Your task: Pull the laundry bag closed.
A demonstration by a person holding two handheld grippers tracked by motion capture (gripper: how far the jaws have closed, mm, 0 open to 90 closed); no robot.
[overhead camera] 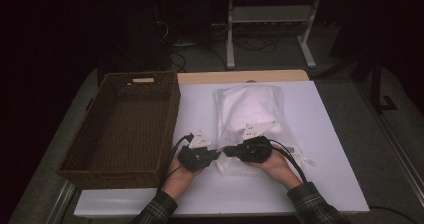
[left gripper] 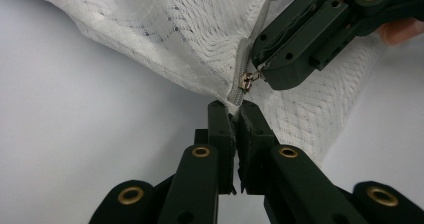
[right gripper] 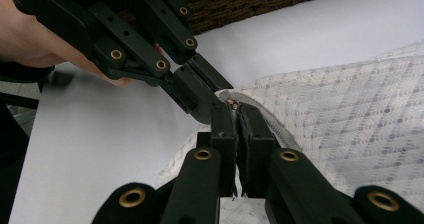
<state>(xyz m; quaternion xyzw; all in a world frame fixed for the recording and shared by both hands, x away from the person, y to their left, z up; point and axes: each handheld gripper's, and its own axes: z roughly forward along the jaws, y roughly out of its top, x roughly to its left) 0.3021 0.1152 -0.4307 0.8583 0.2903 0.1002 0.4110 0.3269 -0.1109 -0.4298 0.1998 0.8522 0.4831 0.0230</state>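
Left gripper (left gripper: 238, 113): being clamped on mesh bag (overhead camera: 248, 109) zipper end.
Right gripper (right gripper: 235, 111): being clamped on zipper pull (left gripper: 247, 80), beside left gripper.

No text, label, brand, number or sign can be read in any of the views. A pale tag is seen on the far rim of the basket (overhead camera: 143, 79), but nothing on it can be made out.
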